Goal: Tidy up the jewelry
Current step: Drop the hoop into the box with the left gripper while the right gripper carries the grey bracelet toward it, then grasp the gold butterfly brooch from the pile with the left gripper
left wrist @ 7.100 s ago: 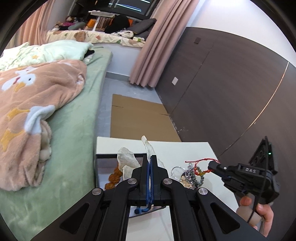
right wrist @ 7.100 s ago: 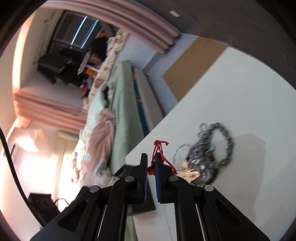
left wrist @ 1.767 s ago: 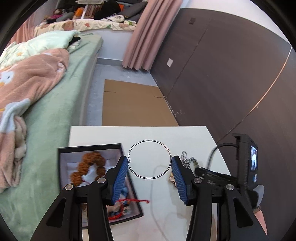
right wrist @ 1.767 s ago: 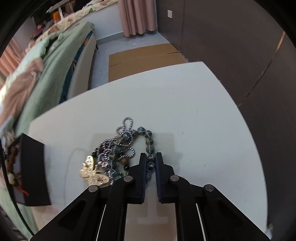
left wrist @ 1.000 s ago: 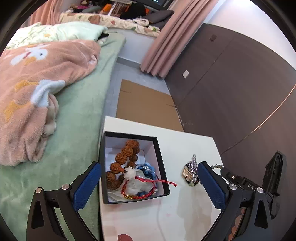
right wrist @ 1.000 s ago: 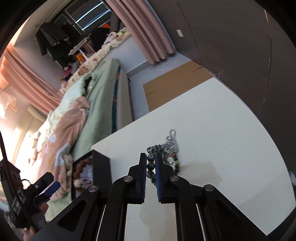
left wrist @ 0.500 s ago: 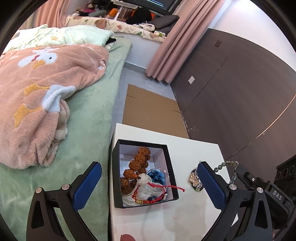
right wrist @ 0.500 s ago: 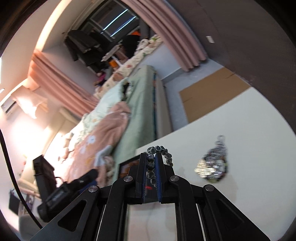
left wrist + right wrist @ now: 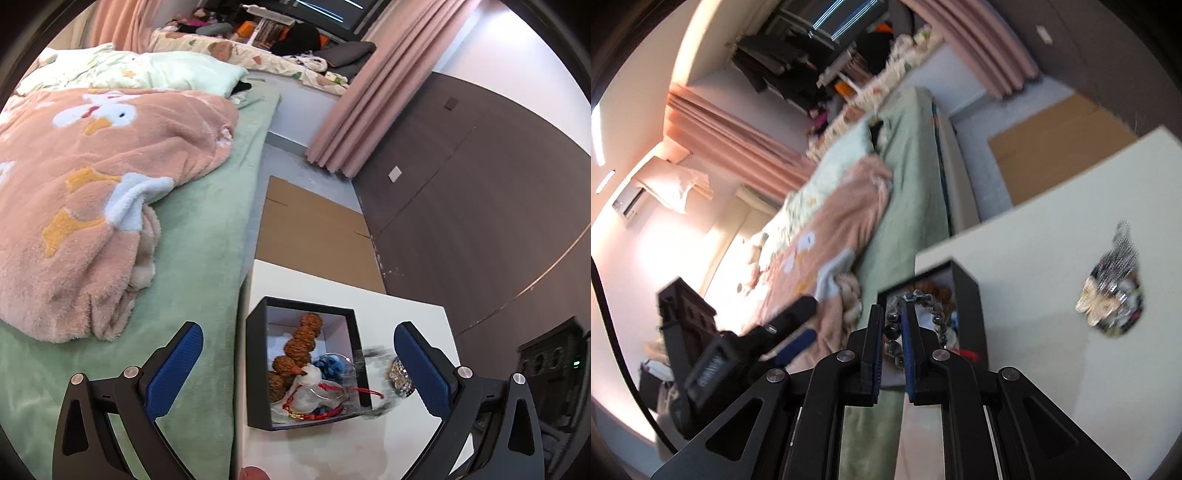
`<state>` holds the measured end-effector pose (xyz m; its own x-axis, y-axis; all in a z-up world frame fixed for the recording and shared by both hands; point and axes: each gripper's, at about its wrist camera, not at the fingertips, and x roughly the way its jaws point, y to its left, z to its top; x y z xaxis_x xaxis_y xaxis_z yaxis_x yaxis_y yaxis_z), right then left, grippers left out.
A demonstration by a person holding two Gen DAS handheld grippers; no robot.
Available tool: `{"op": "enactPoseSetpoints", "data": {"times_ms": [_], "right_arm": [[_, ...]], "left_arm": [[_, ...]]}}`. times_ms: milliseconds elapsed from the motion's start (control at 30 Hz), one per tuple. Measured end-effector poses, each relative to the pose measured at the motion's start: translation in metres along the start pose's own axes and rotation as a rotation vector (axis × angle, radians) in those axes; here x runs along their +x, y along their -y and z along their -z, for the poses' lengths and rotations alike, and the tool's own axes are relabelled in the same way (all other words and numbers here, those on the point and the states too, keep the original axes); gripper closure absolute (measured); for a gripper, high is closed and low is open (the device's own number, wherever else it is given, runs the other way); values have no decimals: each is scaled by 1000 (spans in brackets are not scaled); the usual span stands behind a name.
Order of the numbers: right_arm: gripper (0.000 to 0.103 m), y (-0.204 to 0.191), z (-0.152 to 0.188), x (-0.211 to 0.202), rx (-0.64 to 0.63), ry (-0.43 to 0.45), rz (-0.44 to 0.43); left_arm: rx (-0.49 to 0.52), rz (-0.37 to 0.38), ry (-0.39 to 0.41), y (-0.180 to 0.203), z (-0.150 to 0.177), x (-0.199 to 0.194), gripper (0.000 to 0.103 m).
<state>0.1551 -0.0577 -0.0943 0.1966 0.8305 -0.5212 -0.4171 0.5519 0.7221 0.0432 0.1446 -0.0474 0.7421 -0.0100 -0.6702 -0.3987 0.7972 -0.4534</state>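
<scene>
Bedding (image 9: 110, 192) fills the left. Left gripper (image 9: 295, 362) spread wide, hovering above the black box (image 9: 255, 369), which holds brown beads (image 9: 299, 347), a red cord (image 9: 332, 387) and blue pieces. Right gripper (image 9: 891, 332) pinches a dark bead bracelet (image 9: 923, 302) over the box; remaining jewelry pile (image 9: 1112, 299) lies on the white table (image 9: 1052, 258).

Black open-top jewelry box (image 9: 258, 369) sits at table edge, holding brown seed beads (image 9: 301, 341), blue beads (image 9: 332, 365), red cord bracelet (image 9: 332, 402). Dark bead bracelet (image 9: 925, 302) hangs over box. Silver chain pile with gold butterfly (image 9: 1099, 304) lies beside box, apart.
</scene>
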Motion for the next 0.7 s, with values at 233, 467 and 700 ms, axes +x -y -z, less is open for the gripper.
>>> {"op": "enactPoseSetpoints", "data": {"times_ms": [233,467,700], "right_arm": [[30,8,0,-19,17,30,37],[30,34,-1,-52,77,75,92],[30,52,-14,-95,97,159,166]], "left_arm": [[3,-6,-8,1,1,1,0],[36,21,-14,18,6,5,0],[98,17,-31,48,19,22,0]]}}
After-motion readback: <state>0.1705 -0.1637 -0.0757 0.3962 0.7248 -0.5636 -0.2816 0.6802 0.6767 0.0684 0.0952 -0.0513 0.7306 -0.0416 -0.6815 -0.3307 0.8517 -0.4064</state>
